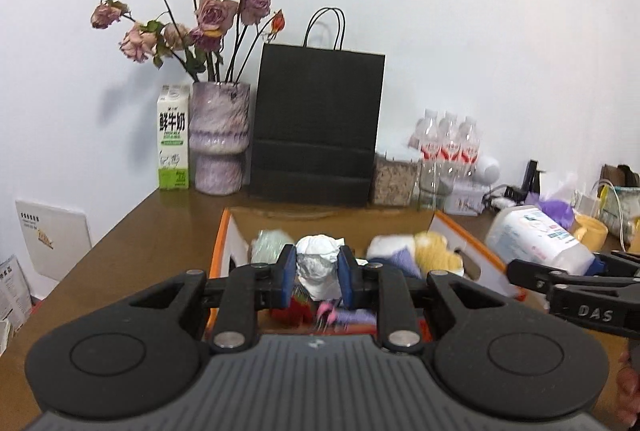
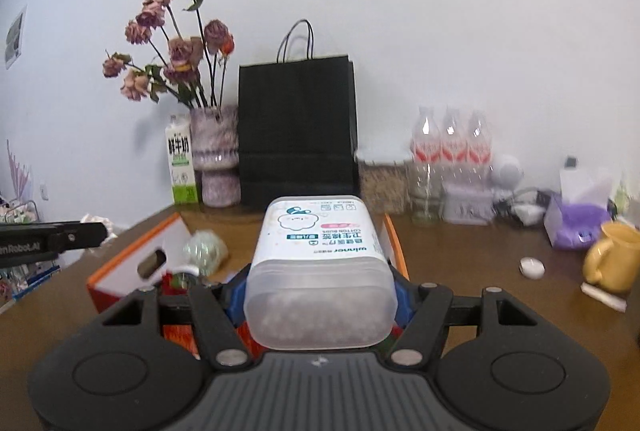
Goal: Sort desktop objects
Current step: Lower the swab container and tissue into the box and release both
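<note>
My left gripper (image 1: 318, 273) is shut on a small white plaster bust (image 1: 319, 265), held above an orange-edged cardboard box (image 1: 224, 235) full of several small items. My right gripper (image 2: 320, 295) is shut on a frosted plastic box of cotton buds (image 2: 320, 267), its labelled lid facing up, held over the same cardboard box (image 2: 132, 263). In the left wrist view the cotton bud box (image 1: 536, 241) and the right gripper's black fingers (image 1: 560, 277) show at the right. The left gripper's black finger (image 2: 60, 235) reaches in at the left of the right wrist view.
Along the wall stand a milk carton (image 1: 173, 139), a purple vase of dried roses (image 1: 219, 139), a black paper bag (image 1: 316, 127), a jar (image 1: 394, 179) and water bottles (image 1: 450, 147). A yellow mug (image 2: 612, 257), a white round lid (image 2: 532, 267) and a tissue pack (image 2: 576, 227) lie right.
</note>
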`<state>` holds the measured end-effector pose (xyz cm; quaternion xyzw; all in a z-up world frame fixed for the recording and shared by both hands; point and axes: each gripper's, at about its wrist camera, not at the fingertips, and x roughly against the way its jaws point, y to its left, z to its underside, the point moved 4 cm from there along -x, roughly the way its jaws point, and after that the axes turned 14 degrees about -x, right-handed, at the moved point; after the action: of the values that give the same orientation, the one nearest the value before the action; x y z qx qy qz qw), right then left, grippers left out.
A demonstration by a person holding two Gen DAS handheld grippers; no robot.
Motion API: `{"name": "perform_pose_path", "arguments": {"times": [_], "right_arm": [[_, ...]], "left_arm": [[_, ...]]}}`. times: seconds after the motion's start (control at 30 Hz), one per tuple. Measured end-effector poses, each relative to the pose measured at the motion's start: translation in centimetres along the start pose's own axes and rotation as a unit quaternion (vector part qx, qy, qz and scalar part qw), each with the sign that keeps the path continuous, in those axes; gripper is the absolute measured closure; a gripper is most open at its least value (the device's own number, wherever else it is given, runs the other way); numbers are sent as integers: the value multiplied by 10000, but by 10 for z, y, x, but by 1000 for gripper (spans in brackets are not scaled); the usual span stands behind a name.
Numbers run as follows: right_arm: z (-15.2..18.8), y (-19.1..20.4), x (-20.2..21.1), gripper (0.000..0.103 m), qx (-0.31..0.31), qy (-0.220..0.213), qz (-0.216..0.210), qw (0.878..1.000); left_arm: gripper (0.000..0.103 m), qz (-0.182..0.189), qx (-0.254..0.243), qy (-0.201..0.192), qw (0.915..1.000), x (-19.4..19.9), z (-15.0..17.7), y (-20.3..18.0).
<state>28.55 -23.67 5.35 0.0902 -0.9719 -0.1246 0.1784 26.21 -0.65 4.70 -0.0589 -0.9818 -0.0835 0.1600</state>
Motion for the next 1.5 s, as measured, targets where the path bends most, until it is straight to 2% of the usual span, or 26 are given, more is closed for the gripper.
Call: {"name": "perform_pose_path", "arguments": {"times": [0.13, 0.37, 0.5, 0.6, 0.73, 0.9, 1.1, 1.17, 1.2, 1.23, 1.27, 1.3, 1.37, 1.4, 1.43, 1.5], "right_arm": [[-14, 10, -25, 38, 21, -79, 32, 10000], [-23, 25, -79, 38, 43, 121, -29, 9999], [-23, 42, -110, 38, 251, 310, -121, 9991], [-20, 54, -138, 38, 339, 605, -136, 9975], [-11, 64, -166, 38, 386, 985, -90, 9943], [5, 68, -176, 38, 481, 1292, -194, 9903], [13, 61, -178, 38, 398, 1469, -250, 9880], [13, 60, -177, 35, 408, 1460, -260, 9881], [12, 60, -177, 30, 447, 1451, -239, 9881], [10, 59, -176, 22, 482, 1398, -183, 9888], [8, 58, -174, 18, 501, 1326, -109, 9898], [5, 56, -172, 14, 488, 1245, -45, 9910], [-1, 50, -168, 6, 394, 1188, -15, 9921], [-5, 47, -165, 0, 315, 1154, 8, 9928], [-8, 44, -163, 0, 256, 1116, 16, 9934], [-14, 39, -160, 0, 158, 1122, -31, 9936]], "left_arm": [[81, -90, 57, -80, 9999, -19, -14, -1], [81, -287, 186, 70, 9994, -69, -22, 7], [81, -435, 219, 331, 9983, -104, -21, 16], [81, -556, 237, 602, 9964, -126, -11, 22], [81, -497, 325, 1002, 9932, -144, 6, 29], [81, -596, 228, 1260, 9900, -152, 18, 31], [78, -666, 11, 1292, 9894, -152, 22, 24], [74, -756, -48, 1220, 9896, -150, 22, 23], [73, -780, -70, 1175, 9900, -148, 22, 23], [66, -805, -79, 1127, 9903, -146, 21, 24], [53, -880, -56, 1073, 9903, -142, 20, 26], [45, -955, -38, 1012, 9903, -140, 18, 27], [19, -1107, -24, 878, 9900, -133, 15, 30], [12, -1211, -12, 818, 9893, -130, 13, 31], [0, -1302, -16, 758, 9886, -128, 11, 33], [0, -1389, -48, 628, 9883, -124, 8, 34]]}}
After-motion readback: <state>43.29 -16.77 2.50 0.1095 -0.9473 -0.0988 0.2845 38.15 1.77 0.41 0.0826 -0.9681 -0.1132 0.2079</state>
